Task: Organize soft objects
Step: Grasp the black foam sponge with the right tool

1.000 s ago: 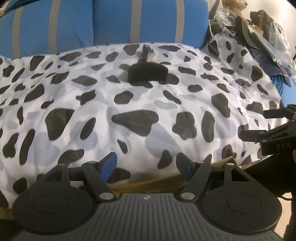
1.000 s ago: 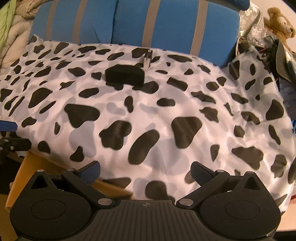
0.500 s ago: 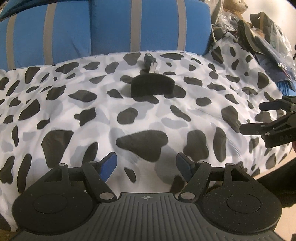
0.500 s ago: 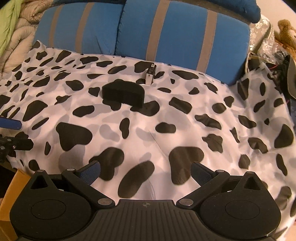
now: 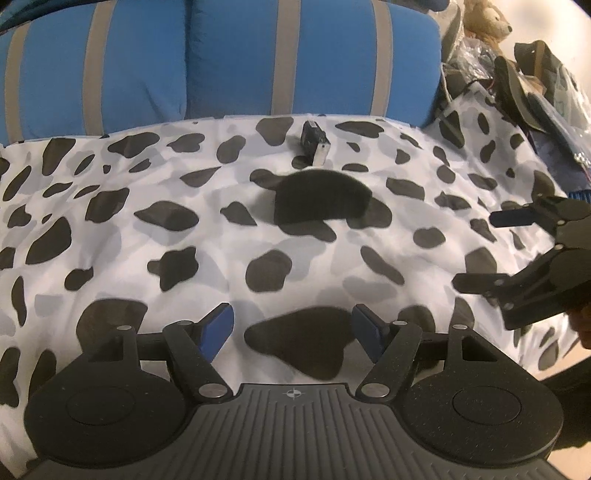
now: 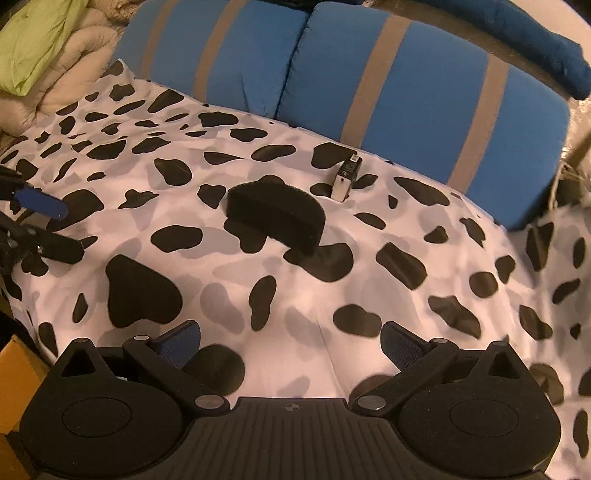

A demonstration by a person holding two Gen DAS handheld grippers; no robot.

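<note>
Hovering over the cow-print cover (image 5: 207, 258), both the left tongs (image 5: 291, 326) and the right tongs (image 6: 290, 341) were apart and empty. The black pad (image 6: 275, 214) lay ahead near the blue cushions (image 6: 406, 96); the approach should be low, straddling it evenly.

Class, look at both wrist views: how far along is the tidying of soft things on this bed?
Done: nothing clearly; the cow-print cover lies spread before the blue striped cushions.
In hand: nothing. The left tool and right tool both hang open and empty above the cover.
Left: the black foam pad sits untouched beside a small metal device; a teddy bear waits in the side clutter.
</note>
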